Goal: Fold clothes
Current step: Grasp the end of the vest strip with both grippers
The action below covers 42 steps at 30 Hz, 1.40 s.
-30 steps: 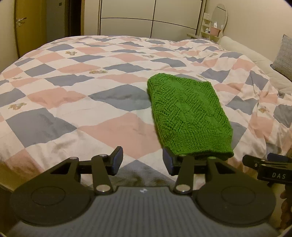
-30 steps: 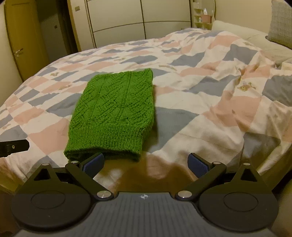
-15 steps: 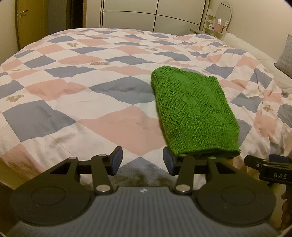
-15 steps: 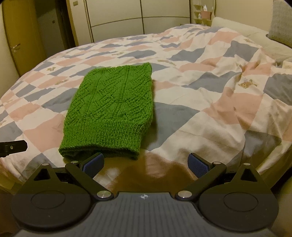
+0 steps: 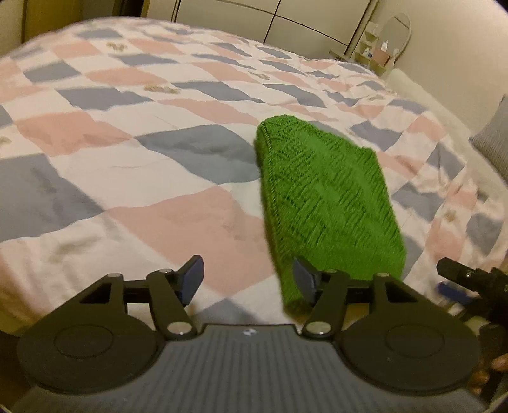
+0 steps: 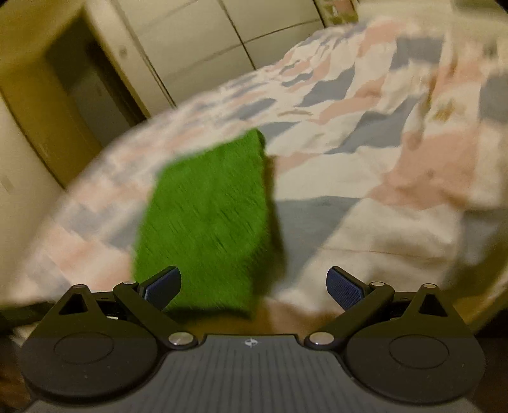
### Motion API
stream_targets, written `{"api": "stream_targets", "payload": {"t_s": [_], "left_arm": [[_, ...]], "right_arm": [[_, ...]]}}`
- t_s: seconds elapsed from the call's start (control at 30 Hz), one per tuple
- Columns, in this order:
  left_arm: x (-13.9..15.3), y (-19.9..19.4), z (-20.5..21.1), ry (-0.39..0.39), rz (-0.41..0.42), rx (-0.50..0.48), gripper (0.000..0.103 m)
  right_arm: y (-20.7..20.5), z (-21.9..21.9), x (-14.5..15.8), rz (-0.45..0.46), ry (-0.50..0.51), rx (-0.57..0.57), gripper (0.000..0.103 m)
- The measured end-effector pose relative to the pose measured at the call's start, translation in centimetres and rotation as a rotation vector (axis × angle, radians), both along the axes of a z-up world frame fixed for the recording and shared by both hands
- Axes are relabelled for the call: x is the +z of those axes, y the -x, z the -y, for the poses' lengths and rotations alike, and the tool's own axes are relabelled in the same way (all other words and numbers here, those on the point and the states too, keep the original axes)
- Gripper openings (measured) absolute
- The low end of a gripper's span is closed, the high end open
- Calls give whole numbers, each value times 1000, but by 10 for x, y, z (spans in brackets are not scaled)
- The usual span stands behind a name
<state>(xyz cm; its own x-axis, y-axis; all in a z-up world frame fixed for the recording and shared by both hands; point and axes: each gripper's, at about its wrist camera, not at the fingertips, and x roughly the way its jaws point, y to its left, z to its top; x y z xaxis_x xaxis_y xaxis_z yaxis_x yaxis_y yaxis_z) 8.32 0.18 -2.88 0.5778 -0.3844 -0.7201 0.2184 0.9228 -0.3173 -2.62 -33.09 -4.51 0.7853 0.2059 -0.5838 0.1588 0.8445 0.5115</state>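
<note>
Nearest, left tongs: left gripper (image 5: 247, 279) has its jaws spread with nothing between them; the right-hand pad sits at the near hem of the green knit (image 5: 327, 197), which seems to drape just past it, though contact cannot be judged.
Right tongs: right gripper (image 6: 254, 287) is wider apart and also empty, its left pad just in front of the knit's near hem; its tip shows at the edge of the left view (image 5: 470, 278).
Change: half a second ago both cameras sat level and sharp; now both views are smeared and the right one is rolled hard, so both hands are moving, apparently closing on the near hem.
Garment: green knit (image 6: 206, 216) lies as a narrow folded strip on the checked quilt (image 5: 158, 178), near the bed's front edge, in the same place and shape as before.
Meaning: lengthwise folds look done; likely next is gripping the near corners for a crosswise fold.
Beyond: wardrobe doors (image 5: 301, 22) stand behind the bed.
</note>
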Motion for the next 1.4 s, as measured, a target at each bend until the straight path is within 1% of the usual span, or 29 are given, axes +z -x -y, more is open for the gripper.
{"api": "stream_targets", "payload": {"t_s": [0.07,0.13,0.23,0.3,0.4,0.5,0.6,0.67,0.73,0.83,0.93,1.0,1.07,1.13,1.2,1.27,1.3,1.37,1.4], "left_arm": [[-3,-17,3,31,-28,-7,58],[-8,-36,12,49,-51,-18,59],[-17,-62,24,61,-80,-29,60],[-25,-81,33,63,-101,-32,61],[-36,-104,41,91,-126,-36,63],[-45,-119,43,144,-148,-55,66],[-54,-133,45,198,-169,-73,67],[-60,-143,46,233,-183,-86,67],[-66,-152,48,269,-198,-98,67],[-75,-167,50,320,-218,-118,66],[-82,-179,55,343,-223,-158,65],[-87,-188,59,358,-227,-185,60],[-91,-196,61,372,-230,-213,51],[-92,-200,58,381,-237,-252,47],[-91,-201,58,368,-224,-302,45],[-89,-200,57,359,-223,-323,43],[-89,-201,55,364,-237,-325,42],[-84,-204,50,377,-282,-312,37],[-78,-204,46,376,-302,-306,35]], "right_arm": [[-12,19,-8,25,-151,9,101],[-28,34,-19,20,-261,14,100],[-52,45,-28,28,-322,43,100],[-68,52,-34,33,-361,61,97],[-92,57,-43,3,-367,76,94],[-112,62,-53,-27,-373,92,90],[-131,65,-61,-51,-392,125,81],[-144,65,-67,-63,-417,157,69],[-156,65,-75,-79,-447,176,67],[-168,64,-87,-90,-509,187,66],[-177,59,-93,-82,-535,197,65],[-184,52,-95,-81,-524,213,56],[-191,47,-101,-86,-522,204,43],[-194,48,-106,-82,-540,183,38],[-191,49,-107,-76,-541,169,36],[-188,46,-104,-85,-533,153,36],[-186,45,-103,-97,-533,137,36],[-189,43,-96,-130,-530,103,36],[-190,40,-89,-152,-523,86,36]]}}
